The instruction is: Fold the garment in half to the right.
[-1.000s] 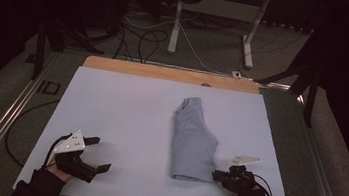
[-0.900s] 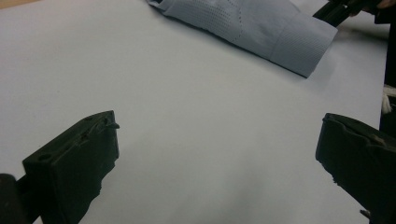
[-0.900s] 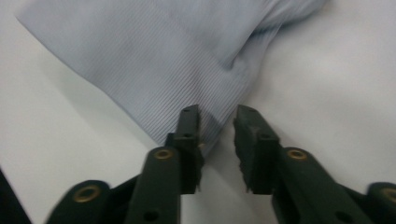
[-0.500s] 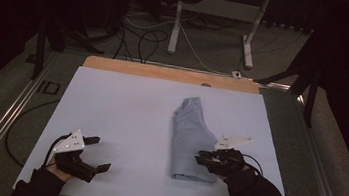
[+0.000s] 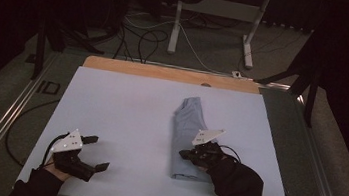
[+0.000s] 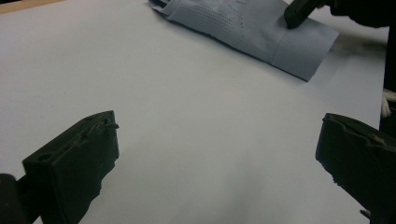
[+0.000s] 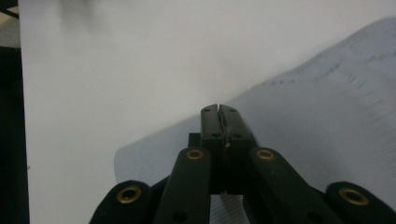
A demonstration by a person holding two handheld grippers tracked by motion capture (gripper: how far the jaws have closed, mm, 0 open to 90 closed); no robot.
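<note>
The cloth (image 5: 189,140) lies on the right half of the white sheet (image 5: 126,107), folded into a long narrow strip. Its long axis runs away from you toward the far edge of the table (image 5: 170,73), leaning slightly to the right at the far end. The near end is cut square and flat; the far end is narrower and bunched. It is pale blue-grey fabric, with a fine ribbed weave and a dotted line of stitching in the left gripper view, where a wide hem band marks its square end (image 6: 299,49).

Your right gripper (image 5: 186,155) sits over the near part of the cloth, pointing left across it. Its jaws have just been closing and now meet tip to tip; in the right gripper view nothing shows between them, with the cloth just below.

Your left gripper (image 5: 96,153) rests on the bare sheet at the near left, well apart from the cloth, jaws spread wide and holding nothing.

The sheet is smooth and matt; the table's far edge is a wooden strip.
</note>
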